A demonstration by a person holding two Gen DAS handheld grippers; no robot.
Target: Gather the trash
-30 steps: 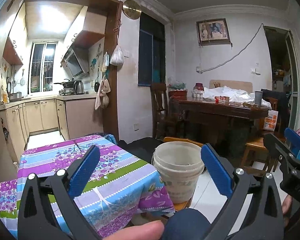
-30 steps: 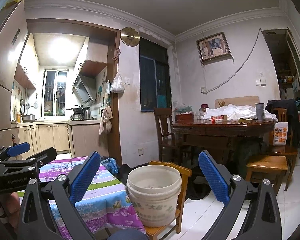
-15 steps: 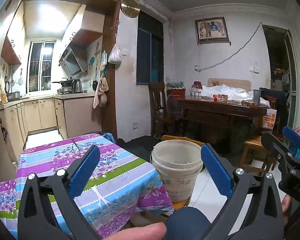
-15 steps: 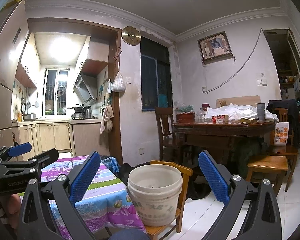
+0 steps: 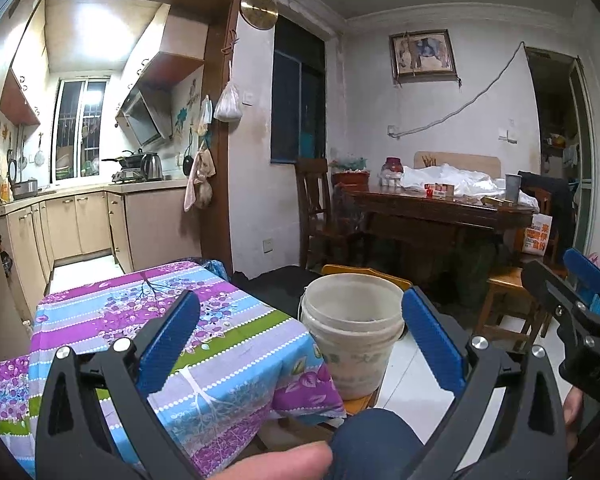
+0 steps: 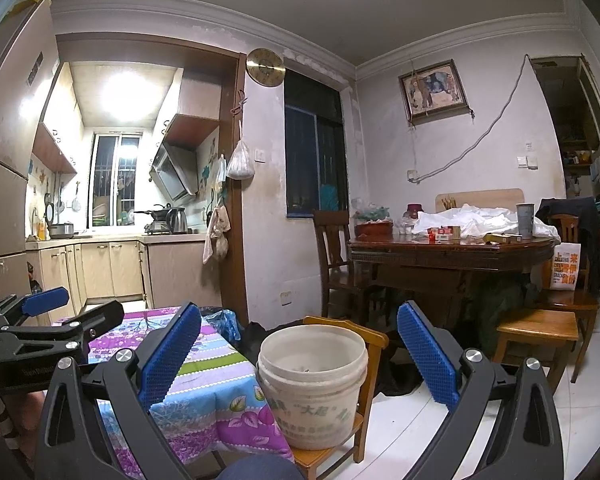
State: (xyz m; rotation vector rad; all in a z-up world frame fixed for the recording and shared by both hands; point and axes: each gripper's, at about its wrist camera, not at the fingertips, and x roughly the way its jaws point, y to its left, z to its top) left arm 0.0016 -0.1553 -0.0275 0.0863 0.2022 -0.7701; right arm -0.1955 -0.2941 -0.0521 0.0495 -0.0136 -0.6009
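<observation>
A dirty white plastic bucket [image 5: 352, 340] stands on a small wooden chair [image 6: 352, 340], right beside a low table with a purple, blue and green flowered cloth [image 5: 148, 312]. The bucket also shows in the right wrist view [image 6: 312, 388], with small bits barely visible inside. My left gripper [image 5: 300, 328] is open and empty, held above the table's near edge. My right gripper [image 6: 298, 344] is open and empty, held back from the bucket. No trash shows on the cloth. Each gripper appears at the edge of the other's view.
A dark wooden dining table [image 6: 448, 248] with white bags and small boxes stands at the back right, with chairs and a stool [image 6: 536, 328] around it. A kitchen opens at the back left. My knee [image 5: 376, 440] is low in front.
Both views have drifted slightly; the bucket sits a little higher and left in the left wrist view. Both grippers stay open and empty.
</observation>
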